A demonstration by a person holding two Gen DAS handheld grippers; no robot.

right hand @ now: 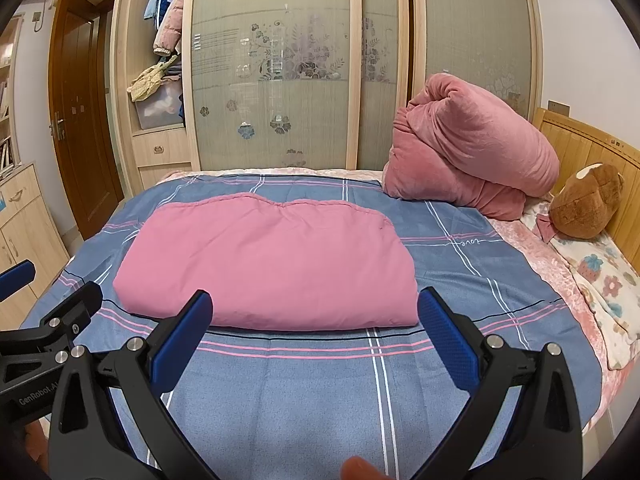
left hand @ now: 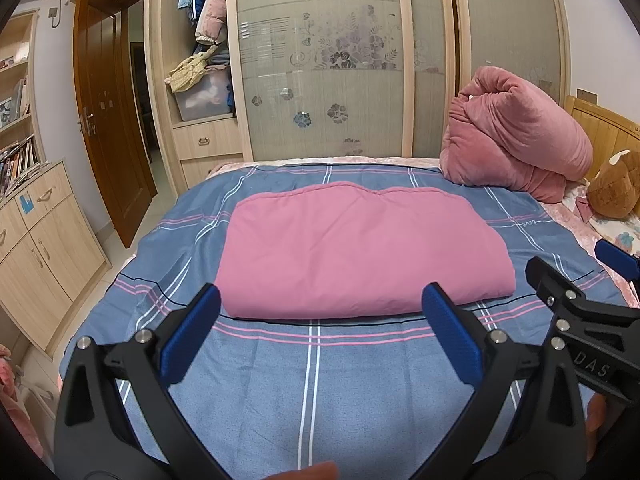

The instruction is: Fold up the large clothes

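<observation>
A pink padded garment (left hand: 360, 252) (right hand: 268, 264) lies folded into a thick flat rectangle in the middle of the blue plaid bedspread (left hand: 320, 380) (right hand: 320, 392). My left gripper (left hand: 320, 304) hangs open just in front of its near edge, apart from it, with nothing between the blue pads (left hand: 192, 336). My right gripper (right hand: 316, 304) is open in the same way near the garment's front right corner. Each gripper shows at the edge of the other's view: the right gripper (left hand: 572, 268) and the left gripper (right hand: 56, 280).
A bundled pink quilt (left hand: 516, 136) (right hand: 468, 148) and a brown plush toy (right hand: 584, 204) sit at the bed's head by the wooden headboard (right hand: 592, 148). Behind the bed stand a sliding-door wardrobe (left hand: 328, 60), an open brown door (left hand: 108, 112) and low cabinets (left hand: 40, 248).
</observation>
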